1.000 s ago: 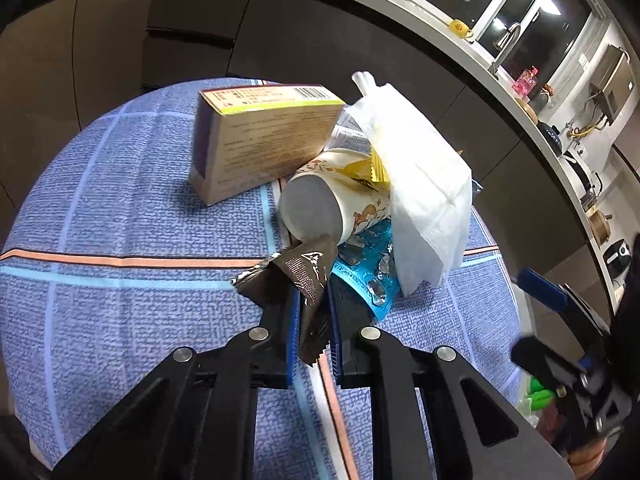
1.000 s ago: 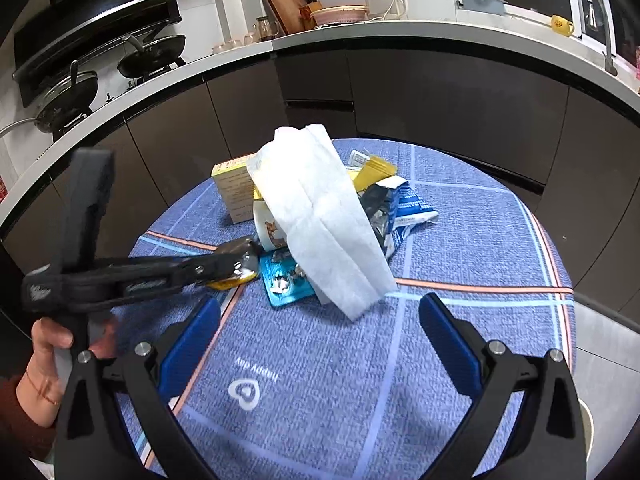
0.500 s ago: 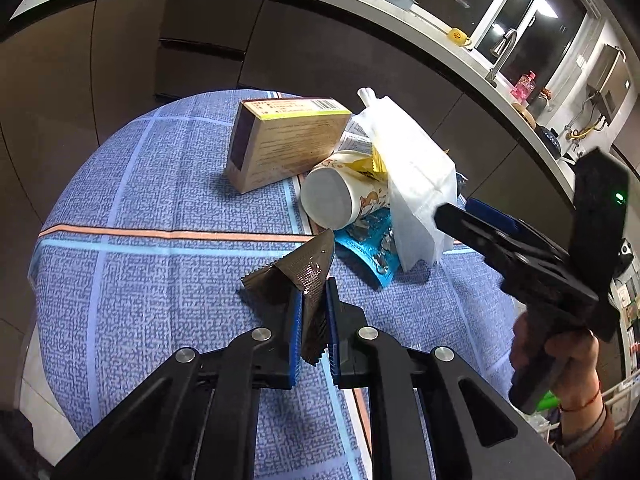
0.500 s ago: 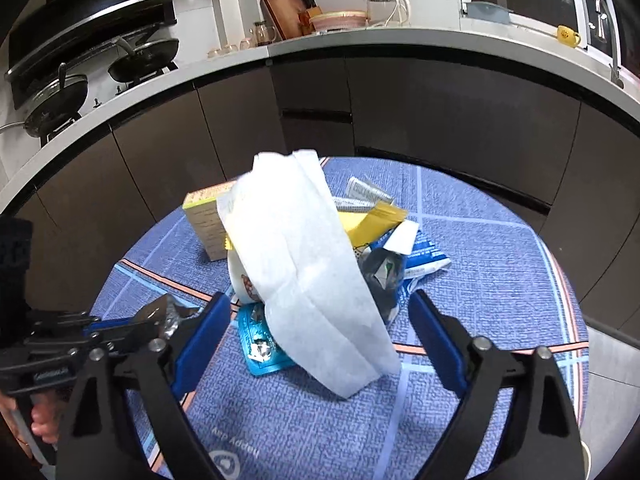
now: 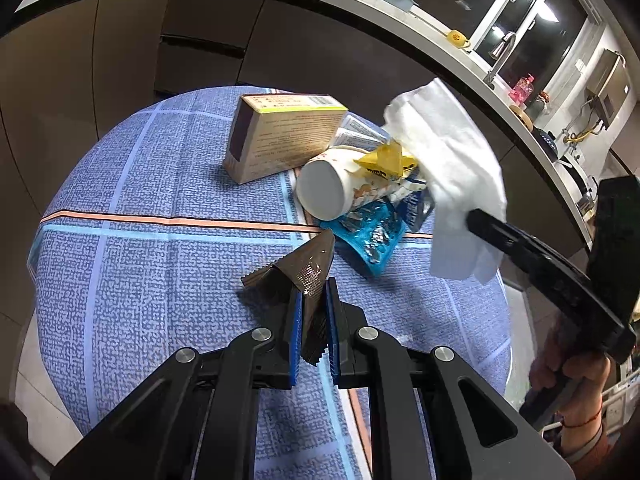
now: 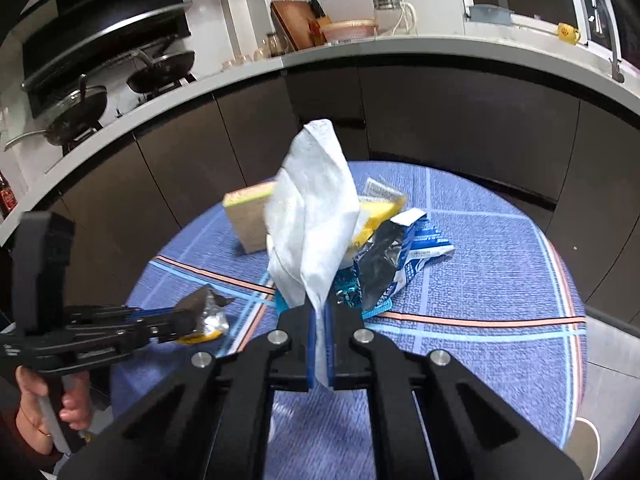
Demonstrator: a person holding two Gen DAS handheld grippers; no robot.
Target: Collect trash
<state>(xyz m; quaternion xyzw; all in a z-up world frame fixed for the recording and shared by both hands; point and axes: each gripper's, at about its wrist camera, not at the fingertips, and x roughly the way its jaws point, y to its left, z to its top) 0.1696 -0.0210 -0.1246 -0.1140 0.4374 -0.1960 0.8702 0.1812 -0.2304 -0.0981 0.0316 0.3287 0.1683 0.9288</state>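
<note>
My left gripper (image 5: 313,292) is shut on a brown foil wrapper (image 5: 306,270), held just above the blue tablecloth (image 5: 160,272). My right gripper (image 6: 319,312) is shut on a white tissue (image 6: 312,216), which stands up from the blue pads; in the left wrist view the same tissue (image 5: 452,176) hangs lifted off the heap. The heap itself sits mid-table: a cardboard box (image 5: 280,140), a tipped paper cup (image 5: 326,192), a yellow wrapper (image 5: 386,160), a blue blister pack (image 5: 370,234) and a silver-blue packet (image 6: 394,264).
The round table is ringed by dark cabinets (image 6: 440,120) under a curved counter. A stove with pans (image 6: 80,104) lies to the left and a sink tap (image 5: 500,52) to the right. A person's hands (image 6: 52,400) hold both grippers' handles.
The right gripper went from wide open beside the tissue to shut on its lower edge and raised it off the heap. The left gripper kept its hold on the brown wrapper and drew back slightly.
</note>
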